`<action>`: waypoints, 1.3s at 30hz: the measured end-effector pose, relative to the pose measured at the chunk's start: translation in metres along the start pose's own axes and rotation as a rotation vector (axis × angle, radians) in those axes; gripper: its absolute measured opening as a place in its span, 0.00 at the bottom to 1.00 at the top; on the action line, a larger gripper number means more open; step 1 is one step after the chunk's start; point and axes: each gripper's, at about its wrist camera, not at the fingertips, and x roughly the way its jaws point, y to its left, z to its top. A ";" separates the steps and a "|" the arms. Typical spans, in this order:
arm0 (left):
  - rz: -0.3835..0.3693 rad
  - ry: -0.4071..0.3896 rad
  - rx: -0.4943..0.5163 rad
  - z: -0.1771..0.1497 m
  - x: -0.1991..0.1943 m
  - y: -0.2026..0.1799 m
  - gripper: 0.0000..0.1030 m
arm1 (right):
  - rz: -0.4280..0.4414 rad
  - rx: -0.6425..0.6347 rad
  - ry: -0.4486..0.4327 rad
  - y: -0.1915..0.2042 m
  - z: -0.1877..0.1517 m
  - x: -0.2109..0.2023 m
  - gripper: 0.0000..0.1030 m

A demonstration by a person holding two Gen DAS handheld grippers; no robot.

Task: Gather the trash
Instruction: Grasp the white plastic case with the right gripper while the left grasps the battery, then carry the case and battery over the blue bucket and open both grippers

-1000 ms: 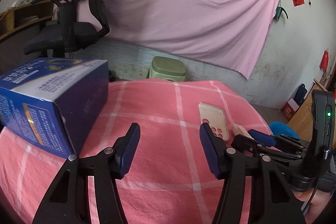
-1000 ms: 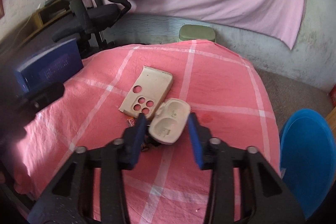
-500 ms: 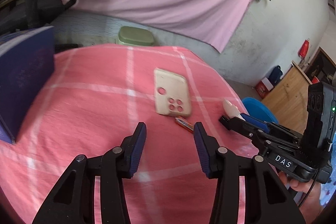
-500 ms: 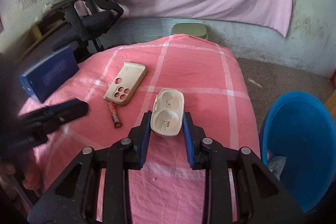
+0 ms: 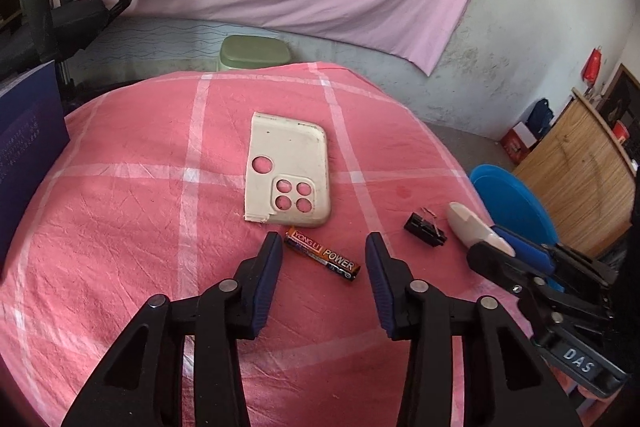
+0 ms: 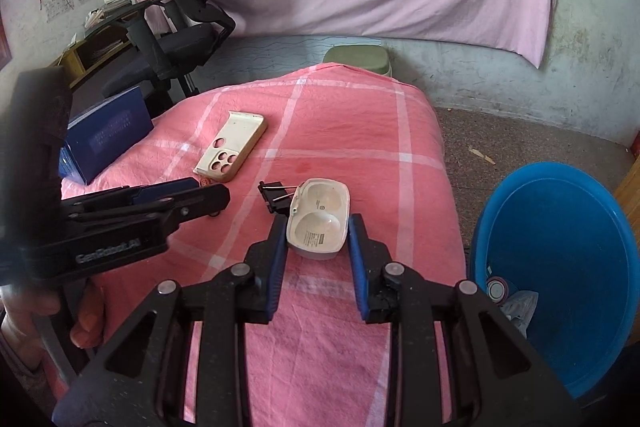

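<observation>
My right gripper (image 6: 318,227) is shut on a white plastic case (image 6: 318,219) and holds it above the pink checked cloth; it also shows in the left wrist view (image 5: 476,229). My left gripper (image 5: 322,251) is open, its fingers on either side of a battery (image 5: 322,255) lying on the cloth. A cream phone case (image 5: 286,171) lies just beyond it, also in the right wrist view (image 6: 232,145). A black binder clip (image 5: 424,227) lies to the right, also in the right wrist view (image 6: 276,197). A blue bin (image 6: 560,267) with some trash inside stands on the floor at the right.
A dark blue box (image 6: 106,133) stands at the cloth's left edge. A black office chair (image 6: 176,27) and a green stool (image 5: 254,53) stand behind the table. A wooden cabinet (image 5: 580,163) is at the right.
My left gripper has swung right and down over the battery. My right gripper has carried the white case rightward, toward the blue bin, uncovering the binder clip.
</observation>
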 end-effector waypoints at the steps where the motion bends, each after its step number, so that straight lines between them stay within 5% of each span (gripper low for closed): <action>1: 0.012 0.000 0.006 -0.001 0.001 -0.002 0.33 | 0.001 0.003 0.001 -0.001 0.000 0.000 0.53; 6: 0.038 -0.002 0.031 -0.008 0.000 -0.007 0.32 | 0.002 0.002 0.026 0.000 0.001 0.007 0.53; 8: 0.053 0.002 0.037 -0.011 0.000 -0.008 0.17 | 0.004 0.004 0.034 -0.001 0.001 0.008 0.53; 14: 0.025 0.017 0.019 -0.009 0.003 -0.007 0.16 | 0.000 0.013 0.048 0.002 0.001 0.011 0.54; 26: 0.098 0.028 0.119 -0.011 0.006 -0.026 0.12 | -0.004 0.037 0.055 -0.004 0.000 0.013 0.54; 35: 0.024 -0.030 0.037 -0.018 -0.010 -0.012 0.06 | 0.015 0.048 0.008 -0.007 -0.001 0.005 0.52; 39: -0.003 -0.141 0.054 -0.024 -0.035 -0.017 0.06 | 0.019 0.029 -0.067 -0.004 -0.003 -0.011 0.52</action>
